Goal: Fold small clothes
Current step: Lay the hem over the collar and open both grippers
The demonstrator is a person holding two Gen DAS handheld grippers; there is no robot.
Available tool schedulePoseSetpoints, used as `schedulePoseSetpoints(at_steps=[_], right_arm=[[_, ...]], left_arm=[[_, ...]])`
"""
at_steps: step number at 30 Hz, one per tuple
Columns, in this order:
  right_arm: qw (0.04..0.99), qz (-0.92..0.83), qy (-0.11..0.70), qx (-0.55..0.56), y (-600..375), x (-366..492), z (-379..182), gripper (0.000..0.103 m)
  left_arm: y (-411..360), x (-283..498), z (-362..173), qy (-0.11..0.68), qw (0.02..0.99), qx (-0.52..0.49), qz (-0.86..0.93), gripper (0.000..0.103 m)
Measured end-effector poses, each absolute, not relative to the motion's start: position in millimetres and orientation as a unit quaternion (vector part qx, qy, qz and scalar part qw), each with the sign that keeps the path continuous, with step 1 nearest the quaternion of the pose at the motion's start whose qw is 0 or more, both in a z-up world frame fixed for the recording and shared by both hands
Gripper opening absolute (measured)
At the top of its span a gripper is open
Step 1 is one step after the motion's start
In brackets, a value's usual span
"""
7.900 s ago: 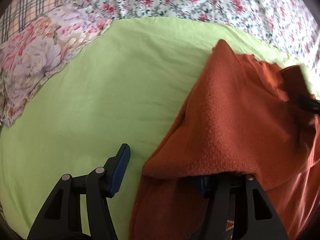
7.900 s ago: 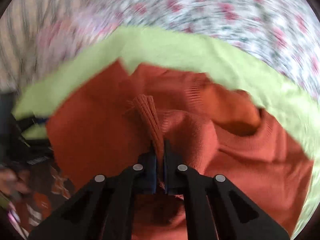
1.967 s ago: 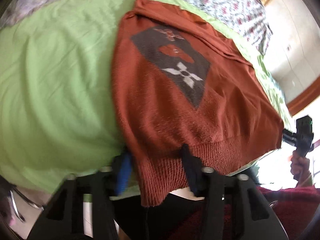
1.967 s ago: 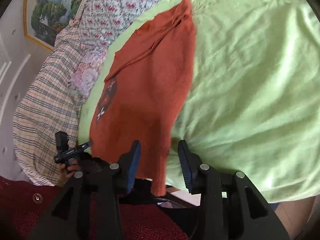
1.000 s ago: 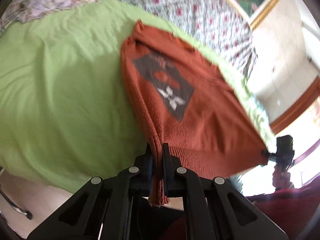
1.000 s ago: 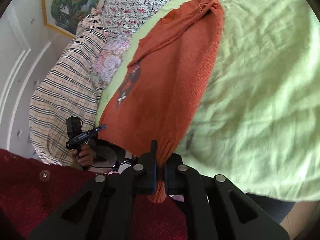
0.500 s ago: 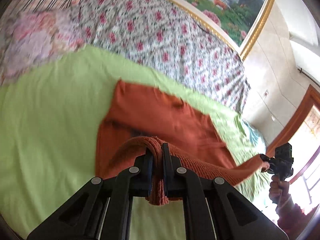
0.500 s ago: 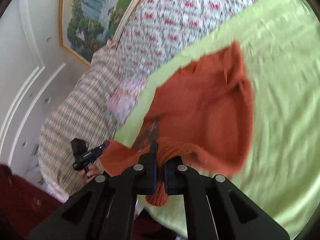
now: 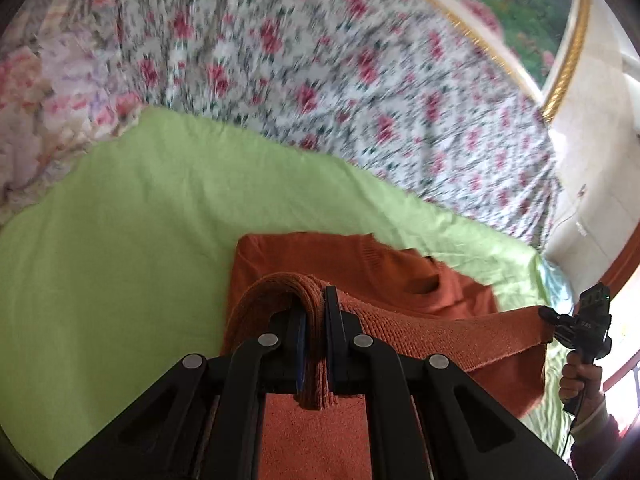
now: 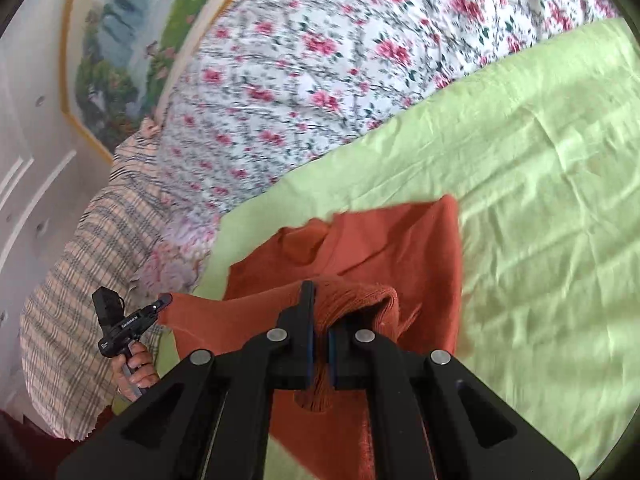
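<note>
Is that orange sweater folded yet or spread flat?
Mid-fold. The orange sweater has its ribbed hem lifted over its body, pinched by the left gripper and right gripper.

Rust-orange knitted sweater (image 9: 404,280), small, fine knit body with a ribbed hem band. Neckline end lies flat on the light green bed sheet (image 9: 120,240), collar opening facing the floral bedding. Hem end is raised off the sheet and doubled over the body, stretched taut in a straight line between its two corners. Each hem corner is bunched into a ribbed fold, a short tuft hanging below. Sleeves appear tucked in under the body, though motion blur leaves this uncertain. Colour uniform on the visible face.
</note>
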State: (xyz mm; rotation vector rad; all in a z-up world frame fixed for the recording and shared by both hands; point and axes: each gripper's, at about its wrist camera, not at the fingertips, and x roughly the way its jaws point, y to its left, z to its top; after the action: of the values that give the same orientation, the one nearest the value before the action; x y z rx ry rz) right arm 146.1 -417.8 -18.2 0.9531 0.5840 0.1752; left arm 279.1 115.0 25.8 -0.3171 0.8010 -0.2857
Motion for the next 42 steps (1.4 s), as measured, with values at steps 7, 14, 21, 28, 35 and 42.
schedulePoseSetpoints(at_steps=[7,14,21,28,35,42], right_arm=[[0.821,0.033,0.355,0.445,-423.5,194.7,-69.3,0.006],[0.802,0.017,0.374,0.466,-428.7,197.1,-90.1,0.010],[0.865,0.001,0.321,0.386,-389.0,149.3,-26.2,0.030],[0.851,0.158,0.455,0.211,-274.2,191.1,-44.5,0.030],[0.863,0.007,0.440,0.247,-349.1,237.2,-60.0,0.028],[0.854,-0.069,0.401,0.323,-401.4,226.1,-59.4,0.029]], left_arm=[[109.1,332.5,-35.8,0.447,0.873,-0.157,-0.114,0.007],[107.1,314.9,-51.5,0.471,0.856,-0.170,-0.126,0.035],[53.2,235.0,-45.6,0.479,0.841,-0.134,-0.214,0.056],[9.5,262.5,-54.9,0.492,0.847,-0.018,-0.200,0.055],[62.7,359.5,-42.2,0.472,0.874,-0.067,-0.098,0.054],[89.7,340.4,-30.5,0.454,0.880,-0.114,-0.084,0.055]])
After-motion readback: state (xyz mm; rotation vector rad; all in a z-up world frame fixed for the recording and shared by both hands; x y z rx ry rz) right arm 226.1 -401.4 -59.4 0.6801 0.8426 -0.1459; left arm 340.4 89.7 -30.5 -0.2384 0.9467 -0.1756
